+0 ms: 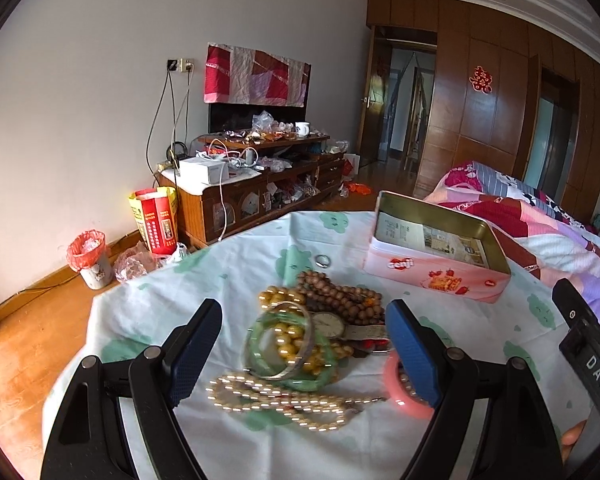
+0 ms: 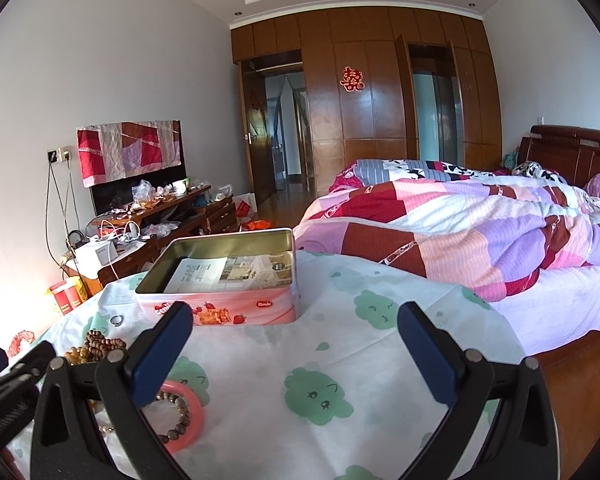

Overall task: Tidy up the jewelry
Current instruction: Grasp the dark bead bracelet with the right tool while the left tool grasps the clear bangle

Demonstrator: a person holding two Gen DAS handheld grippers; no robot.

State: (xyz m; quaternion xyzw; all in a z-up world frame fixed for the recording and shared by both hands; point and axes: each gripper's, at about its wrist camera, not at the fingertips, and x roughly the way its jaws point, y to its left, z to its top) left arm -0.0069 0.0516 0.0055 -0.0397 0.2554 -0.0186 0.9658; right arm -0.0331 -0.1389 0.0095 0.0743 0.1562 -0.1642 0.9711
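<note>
the left gripper (image 1: 304, 344) hangs spread wide and holding nothing over a jewelry pile (image 1: 308, 340) on the cloud-print tablecloth (image 1: 228, 280): green bangle (image 1: 296, 364), brown bead strands (image 1: 340, 300), a watch (image 1: 329, 325) and a pale bead necklace (image 1: 276, 400). a pink bangle (image 1: 400, 388) lies beside its right finger. the right gripper (image 2: 294, 344) is also wide and empty, facing the open pink tin (image 2: 224, 280); a small ring (image 2: 117, 320) lies near the tin.

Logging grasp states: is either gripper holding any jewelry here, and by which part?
Nothing held. Left gripper is open over the jewelry pile; right gripper is open over the tablecloth.
</note>
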